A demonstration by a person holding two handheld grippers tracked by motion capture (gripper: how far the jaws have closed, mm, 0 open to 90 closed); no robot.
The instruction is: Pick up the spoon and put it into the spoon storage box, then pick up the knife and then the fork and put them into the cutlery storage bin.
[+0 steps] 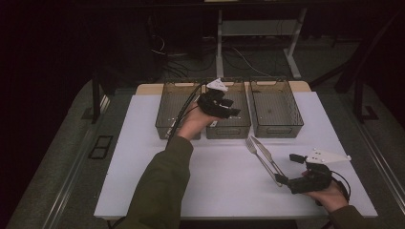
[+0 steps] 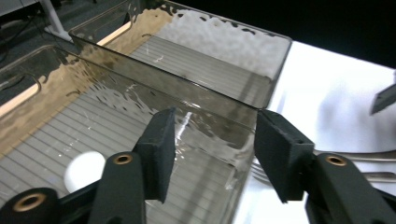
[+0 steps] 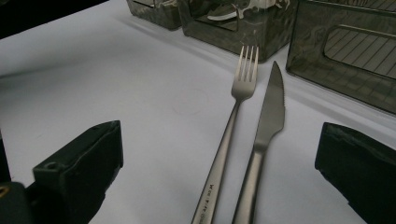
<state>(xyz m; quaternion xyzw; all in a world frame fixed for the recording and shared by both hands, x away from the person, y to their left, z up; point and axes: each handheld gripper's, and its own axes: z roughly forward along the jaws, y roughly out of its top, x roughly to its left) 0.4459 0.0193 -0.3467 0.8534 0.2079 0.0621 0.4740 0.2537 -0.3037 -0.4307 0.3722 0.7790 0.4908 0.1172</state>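
A steel fork (image 1: 255,150) and a steel knife (image 1: 264,151) lie side by side on the white table (image 1: 167,181), their tips toward the bins. My right gripper (image 1: 289,168) rests at their handle ends; in the right gripper view it (image 3: 222,140) stands open, the fork (image 3: 233,121) and knife (image 3: 271,116) lying between its wide jaws, untouched. My left gripper (image 1: 233,108) hovers over the middle bin (image 1: 229,131), pointing right. In the left gripper view it (image 2: 212,149) is open with nothing between its pads. A white rounded object (image 2: 84,170) lies on that bin's ribbed floor.
Three translucent grey bins stand in a row at the table's back: a left bin (image 1: 165,119), the middle one, and a right bin (image 1: 277,129). The right bin (image 2: 210,70) looks empty. Desk legs and cables lie on the floor beyond the table.
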